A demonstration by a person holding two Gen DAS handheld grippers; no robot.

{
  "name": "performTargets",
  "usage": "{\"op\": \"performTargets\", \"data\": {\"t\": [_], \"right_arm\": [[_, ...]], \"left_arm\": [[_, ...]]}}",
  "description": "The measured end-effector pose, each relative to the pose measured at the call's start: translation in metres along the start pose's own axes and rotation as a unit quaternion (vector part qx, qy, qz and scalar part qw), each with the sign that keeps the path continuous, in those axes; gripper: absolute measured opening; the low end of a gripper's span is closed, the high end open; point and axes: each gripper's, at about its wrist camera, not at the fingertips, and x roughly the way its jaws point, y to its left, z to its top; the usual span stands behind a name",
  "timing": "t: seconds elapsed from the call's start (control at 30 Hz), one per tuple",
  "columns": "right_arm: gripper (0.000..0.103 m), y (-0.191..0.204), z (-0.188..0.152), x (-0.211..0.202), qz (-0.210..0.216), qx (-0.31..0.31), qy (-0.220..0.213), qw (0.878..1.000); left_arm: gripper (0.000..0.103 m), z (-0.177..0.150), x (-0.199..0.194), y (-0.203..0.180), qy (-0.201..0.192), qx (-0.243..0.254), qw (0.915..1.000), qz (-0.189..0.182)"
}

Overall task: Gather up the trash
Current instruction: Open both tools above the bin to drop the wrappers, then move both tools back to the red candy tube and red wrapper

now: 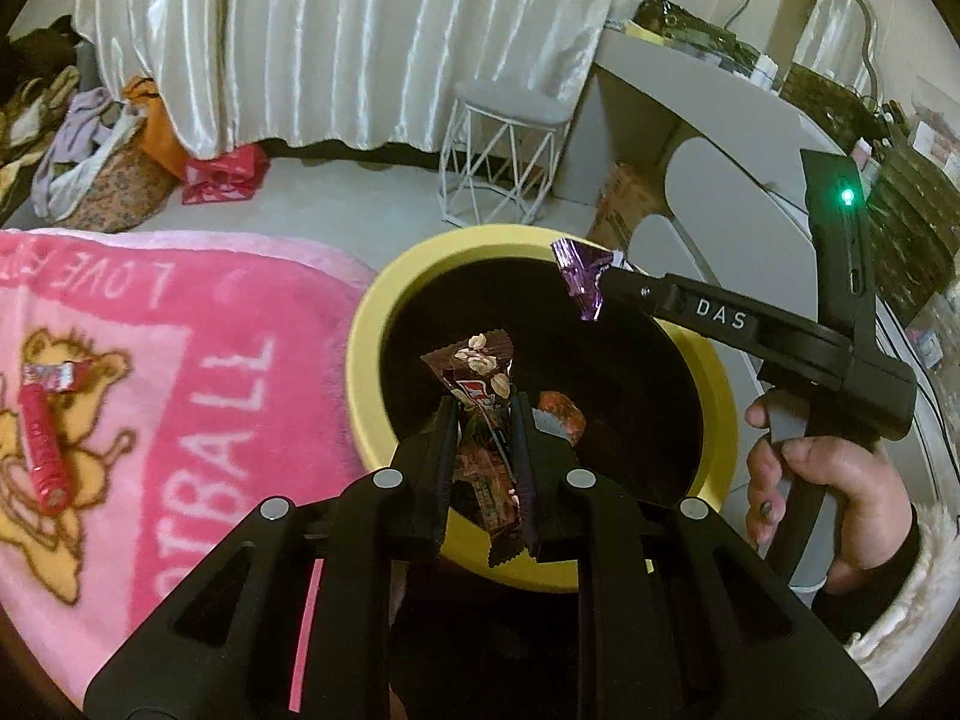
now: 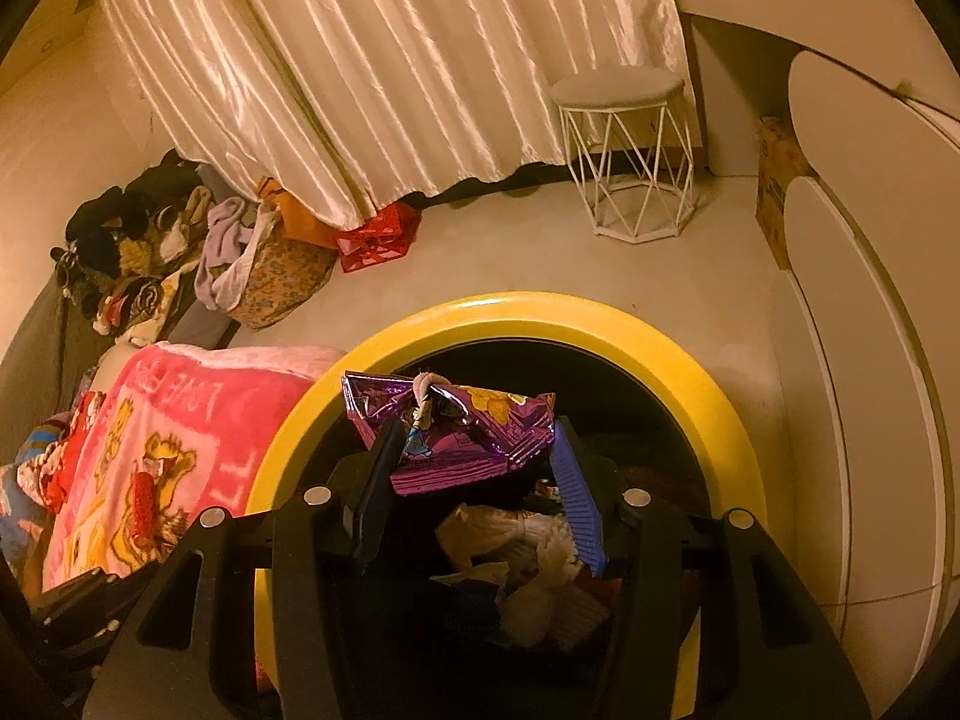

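Note:
My left gripper (image 1: 483, 414) is shut on a brown snack wrapper (image 1: 480, 372), which stands up between its fingers over the yellow-rimmed bin (image 1: 372, 360). My right gripper (image 2: 474, 450) is shut on a crumpled purple foil wrapper (image 2: 456, 432), gripped across its width above the bin (image 2: 540, 312). In the left wrist view the right gripper (image 1: 612, 282) reaches in from the right with the purple wrapper (image 1: 579, 279) hanging at its tip, and a hand (image 1: 840, 492) holds its handle. Paper and wrappers (image 2: 528, 564) lie inside the black-lined bin. A red tube-shaped wrapper (image 1: 42, 450) lies on the pink blanket (image 1: 210, 360).
A white wire stool (image 1: 504, 162) stands behind the bin before a pale curtain. A basket of clothes (image 1: 108, 180) and a red bag (image 1: 222, 177) sit at the left. A white desk (image 1: 690, 120) and a cardboard box (image 2: 777, 180) are on the right.

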Motion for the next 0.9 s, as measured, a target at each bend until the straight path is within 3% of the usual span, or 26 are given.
{"op": "performTargets", "data": {"t": [0.13, 0.2, 0.27, 0.33, 0.43, 0.6, 0.8, 0.9], "right_arm": [[0.052, -0.009, 0.000, 0.003, 0.003, 0.015, 0.007, 1.000], [0.059, -0.012, 0.001, 0.004, 0.005, 0.023, 0.009, 1.000], [0.070, -0.015, 0.001, 0.003, 0.007, 0.035, 0.009, 0.999], [0.071, -0.014, 0.002, 0.001, 0.010, 0.037, 0.004, 0.999], [0.073, -0.005, 0.004, -0.001, 0.017, 0.027, -0.004, 0.999], [0.073, 0.037, 0.007, 0.005, 0.050, -0.026, -0.003, 0.998], [0.073, 0.116, 0.007, 0.034, 0.115, -0.095, 0.037, 0.988], [0.073, 0.153, 0.008, 0.051, 0.145, -0.114, 0.057, 0.981]], "left_arm": [[0.014, 0.001, 0.012, -0.002, 0.009, 0.005, 0.9999, -0.010], [0.026, 0.002, 0.015, -0.001, 0.009, 0.009, 0.9999, -0.010], [0.060, 0.002, 0.013, 0.003, 0.002, 0.004, 1.0000, -0.004], [0.064, 0.004, 0.007, 0.013, -0.011, -0.009, 0.9999, 0.000], [0.077, 0.004, -0.005, 0.034, -0.030, -0.029, 0.9988, 0.026], [0.079, -0.001, -0.030, 0.078, -0.056, -0.070, 0.9915, 0.094], [0.084, -0.010, -0.059, 0.129, -0.073, -0.119, 0.9766, 0.163], [0.085, -0.016, -0.069, 0.147, -0.075, -0.135, 0.9714, 0.181]]}}
